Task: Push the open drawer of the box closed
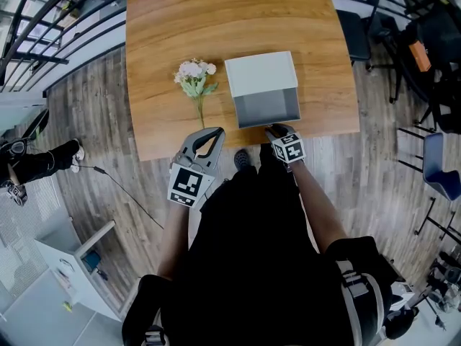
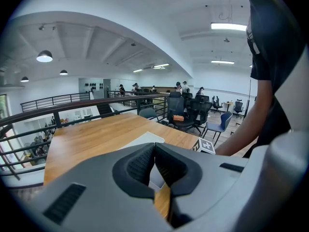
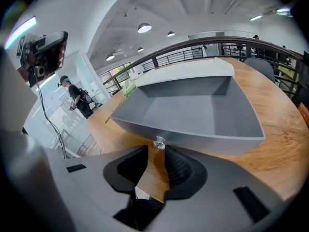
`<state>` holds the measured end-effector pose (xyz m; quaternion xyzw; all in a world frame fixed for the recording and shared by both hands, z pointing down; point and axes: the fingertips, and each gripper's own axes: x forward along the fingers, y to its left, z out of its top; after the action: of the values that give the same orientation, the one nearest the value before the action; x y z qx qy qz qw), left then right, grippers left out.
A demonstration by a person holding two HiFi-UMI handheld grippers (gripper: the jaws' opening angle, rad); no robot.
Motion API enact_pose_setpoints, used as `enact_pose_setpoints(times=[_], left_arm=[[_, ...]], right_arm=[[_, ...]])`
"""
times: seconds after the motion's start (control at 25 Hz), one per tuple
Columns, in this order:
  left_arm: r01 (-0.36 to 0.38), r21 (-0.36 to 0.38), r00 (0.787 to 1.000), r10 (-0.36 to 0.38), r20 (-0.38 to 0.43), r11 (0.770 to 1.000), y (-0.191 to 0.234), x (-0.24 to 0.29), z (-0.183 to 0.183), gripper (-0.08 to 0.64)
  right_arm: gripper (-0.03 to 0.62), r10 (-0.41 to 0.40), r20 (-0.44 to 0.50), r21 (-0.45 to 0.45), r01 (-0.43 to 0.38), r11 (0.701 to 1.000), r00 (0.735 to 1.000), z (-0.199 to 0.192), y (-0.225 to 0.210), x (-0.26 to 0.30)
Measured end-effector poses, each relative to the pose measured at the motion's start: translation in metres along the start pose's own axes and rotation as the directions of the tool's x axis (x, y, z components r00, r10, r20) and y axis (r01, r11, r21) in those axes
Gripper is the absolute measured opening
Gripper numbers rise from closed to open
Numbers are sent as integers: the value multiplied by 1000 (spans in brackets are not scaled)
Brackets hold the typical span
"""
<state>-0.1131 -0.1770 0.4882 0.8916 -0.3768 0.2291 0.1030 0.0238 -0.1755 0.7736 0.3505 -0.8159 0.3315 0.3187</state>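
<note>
A white box [image 1: 259,73] stands on the wooden table [image 1: 166,34] with its grey drawer [image 1: 268,111] pulled out toward the near edge. The drawer [image 3: 193,115] is empty and has a small clear knob [image 3: 159,142] on its front. My right gripper [image 1: 274,129] is at the drawer's front, open; in the right gripper view the knob sits just ahead of the right gripper [image 3: 155,151] tips, not pinched. My left gripper [image 1: 218,131] hovers at the table's near edge left of the drawer, its jaws together and empty. In its own view the left gripper [image 2: 154,146] looks across the table.
A small bunch of pale flowers [image 1: 194,76] lies on the table left of the box. Dark office chairs [image 1: 358,13] stand at the table's far right. A metal railing [image 1: 50,27] runs along the left. The person's body fills the lower head view.
</note>
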Motion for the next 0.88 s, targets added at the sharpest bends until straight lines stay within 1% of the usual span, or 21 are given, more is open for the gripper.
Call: enact_pose_setpoints(times=[0.16,0.24,0.32,0.56,0.72,0.88], left_arm=[[-1,2,1000,1,-3,1000,0,-1,1,23],[-4,1,1000,4,-5,1000,0,-2,0,23],[-9,-2,1000,9,-7,1000,1,-3,-2,23],[-19,-6,1000,19,2,1000,4,-7,0,23],[-16,-6,1000,16,10,1000,-1,-8,2,23],[-11,-1,1000,11,16,1000,-5,-6,3,23]], right_arm=[[112,0,5,20,0,1000,1000,2,-3,6],[87,1,8,39,-2,999,1000,3,-6,7],[86,9,12,52,-10,999,1000,3,-6,6],[84,17,26,52,-18,998,1000,9,-2,2],[84,23,44,64,-26,998,999,11,0,-4],[84,19,45,57,-21,998,999,13,-2,-4]])
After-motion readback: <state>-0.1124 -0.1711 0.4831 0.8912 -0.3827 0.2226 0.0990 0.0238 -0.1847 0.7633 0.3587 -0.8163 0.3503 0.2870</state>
